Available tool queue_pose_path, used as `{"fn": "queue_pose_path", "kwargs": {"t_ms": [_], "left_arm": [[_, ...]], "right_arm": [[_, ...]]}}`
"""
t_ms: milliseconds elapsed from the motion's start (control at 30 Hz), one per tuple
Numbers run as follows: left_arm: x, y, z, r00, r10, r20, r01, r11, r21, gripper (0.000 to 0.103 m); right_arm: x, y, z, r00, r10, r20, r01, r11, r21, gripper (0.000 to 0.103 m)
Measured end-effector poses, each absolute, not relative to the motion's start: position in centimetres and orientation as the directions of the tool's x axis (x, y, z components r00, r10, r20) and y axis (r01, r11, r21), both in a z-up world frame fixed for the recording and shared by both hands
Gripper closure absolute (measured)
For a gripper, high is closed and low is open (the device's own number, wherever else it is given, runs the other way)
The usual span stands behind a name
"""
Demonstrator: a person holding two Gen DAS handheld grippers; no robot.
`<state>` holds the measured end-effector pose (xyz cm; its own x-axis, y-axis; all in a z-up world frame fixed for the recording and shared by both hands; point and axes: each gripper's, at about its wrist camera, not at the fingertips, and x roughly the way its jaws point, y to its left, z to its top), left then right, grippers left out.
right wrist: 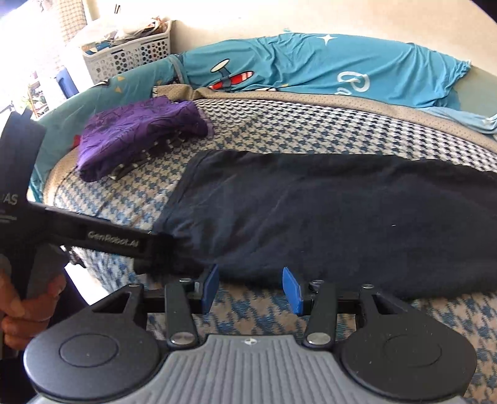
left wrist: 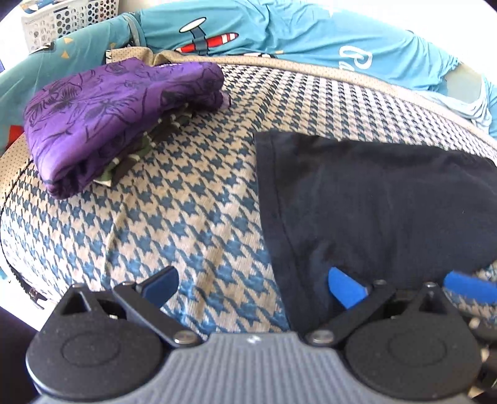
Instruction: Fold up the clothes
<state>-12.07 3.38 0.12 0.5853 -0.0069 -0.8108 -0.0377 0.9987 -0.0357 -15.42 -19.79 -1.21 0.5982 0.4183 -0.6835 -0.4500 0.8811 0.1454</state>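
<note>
The dark navy garment [right wrist: 326, 217] lies flat on the houndstooth blanket [left wrist: 186, 202], just before both my grippers. It looks soft, light and limp, so I would pinch its near hem. My left gripper [left wrist: 251, 284] is spread wide and my right gripper [right wrist: 250, 289] partly spread, both holding nothing.

I'm working over a houndstooth blanket [left wrist: 192, 199], blue on cream, with a tan dotted border [right wrist: 310, 96] along its far edge. Beyond that lies a turquoise sheet [right wrist: 357, 62] printed with a red-and-white striped airplane [left wrist: 211, 40], a white star [right wrist: 326, 38] and white lettering. At far left, against the pale wall [right wrist: 248, 18], stands a white perforated basket [right wrist: 130, 56] holding loose items I can't identify.
</note>
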Motion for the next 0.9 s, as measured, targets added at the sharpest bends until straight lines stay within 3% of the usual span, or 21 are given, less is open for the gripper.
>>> {"fn": "queue_pose_path", "kwargs": {"t_ms": [367,900], "left_arm": [[-11.7,3.9,-0.3,0.553,0.01,-0.833,-0.062,0.998,-0.029,0.0],[-11.5,4.7,-0.2,0.54,-0.005,-0.842,-0.08,0.995,-0.057,0.0]], "right_arm": [[-16.2,-17.4,-2.0,0.565,0.438,-0.699,-0.505,0.853,0.127,0.058],[-15.3,-16.8,-2.9,0.506,0.509,-0.696,-0.433,0.848,0.305,0.057]]}}
